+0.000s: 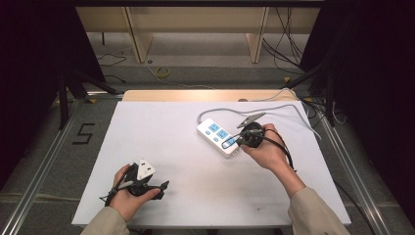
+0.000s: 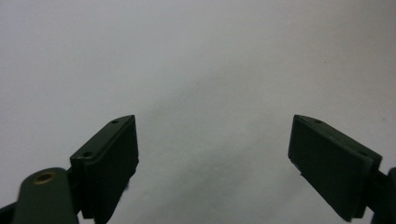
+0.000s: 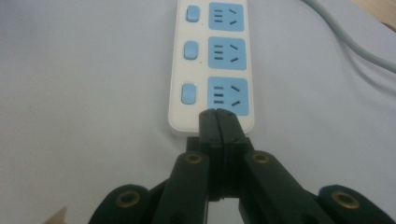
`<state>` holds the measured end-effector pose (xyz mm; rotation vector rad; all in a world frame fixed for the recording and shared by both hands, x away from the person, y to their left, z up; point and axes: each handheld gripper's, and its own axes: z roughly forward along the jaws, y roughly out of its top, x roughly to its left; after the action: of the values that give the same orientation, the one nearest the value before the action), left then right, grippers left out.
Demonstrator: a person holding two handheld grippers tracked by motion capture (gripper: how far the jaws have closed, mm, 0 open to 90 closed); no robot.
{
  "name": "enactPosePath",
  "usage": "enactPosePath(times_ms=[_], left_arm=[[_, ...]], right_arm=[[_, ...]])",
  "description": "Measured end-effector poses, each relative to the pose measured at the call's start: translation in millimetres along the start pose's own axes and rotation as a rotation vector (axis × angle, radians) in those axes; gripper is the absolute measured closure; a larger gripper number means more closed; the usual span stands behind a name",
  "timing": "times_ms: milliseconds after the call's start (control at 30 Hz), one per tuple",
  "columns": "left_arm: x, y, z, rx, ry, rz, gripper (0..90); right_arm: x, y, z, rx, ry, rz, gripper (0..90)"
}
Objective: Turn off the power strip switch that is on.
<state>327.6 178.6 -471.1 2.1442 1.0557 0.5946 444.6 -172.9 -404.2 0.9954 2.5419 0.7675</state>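
Right hand-held gripper [image 3: 218,114] has jaws pressed together w/ nothing between, tips over the power strip's [image 3: 212,65] near end, prob. to poke a switch [image 3: 187,93]. Left hand-held gripper [image 2: 212,161] spread wide, empty, parked over bare bench [image 1: 161,142].

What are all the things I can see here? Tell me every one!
Power strip: one, white with three blue sockets and three blue buttons, on the right half of the table top.
Cord: one, grey, runs from the strip's far end off toward the table's far right.
Table: one, white top, in the middle of the high view.
Number 5: one, black, marked on the floor left of the table.
Wooden frame: one, pale, beyond the table.
Left gripper: one, black, jaws wide apart, near the table's front left.
Right gripper: one, black, jaws closed together, tips at the strip's near end.
Hands: two, one holding each gripper.
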Motion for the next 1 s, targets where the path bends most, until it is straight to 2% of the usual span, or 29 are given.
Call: enactPosePath(times_ms=[1000], left_arm=[[0.0, 0.0, 0.1, -0.001, -0.001, -0.001, 15.9]], right_arm=[[-4.7, 10.9, 18.5, 0.048, 0.004, 0.014, 90.0]])
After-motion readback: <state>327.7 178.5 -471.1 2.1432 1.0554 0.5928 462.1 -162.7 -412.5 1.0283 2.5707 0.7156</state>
